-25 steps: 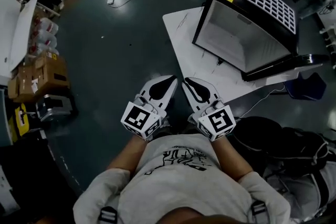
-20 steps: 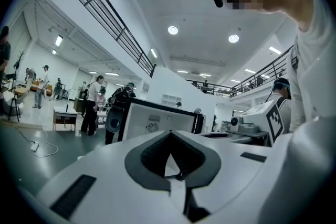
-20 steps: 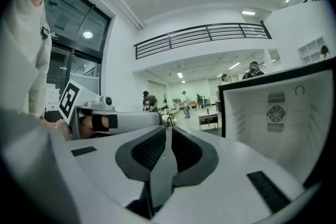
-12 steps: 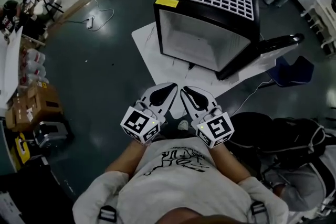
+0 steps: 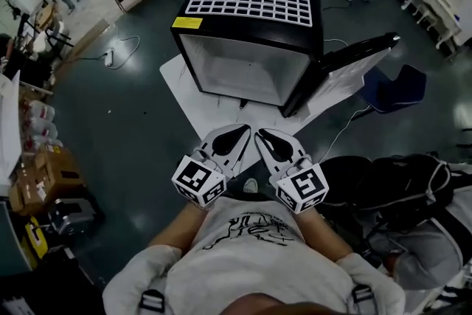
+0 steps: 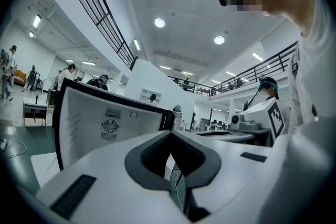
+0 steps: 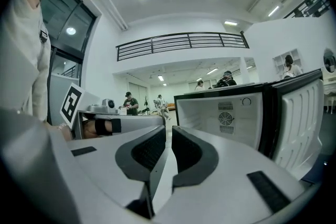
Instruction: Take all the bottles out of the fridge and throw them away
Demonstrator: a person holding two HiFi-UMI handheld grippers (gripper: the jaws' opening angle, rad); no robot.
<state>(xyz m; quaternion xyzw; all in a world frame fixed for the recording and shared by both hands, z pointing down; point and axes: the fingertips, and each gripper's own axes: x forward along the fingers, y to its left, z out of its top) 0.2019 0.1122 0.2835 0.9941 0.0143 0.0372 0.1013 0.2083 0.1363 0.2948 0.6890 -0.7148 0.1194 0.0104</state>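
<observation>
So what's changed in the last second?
The person has turned toward the fridge, which slid from the head view's upper right to its top centre. Nothing was grasped or released. The left gripper and right gripper stay side by side before the chest, jaws together and empty; the fridge door stays open.

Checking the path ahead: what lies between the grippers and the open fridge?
A white sheet on the floor, on which the fridge stands; the head view shows it.
</observation>
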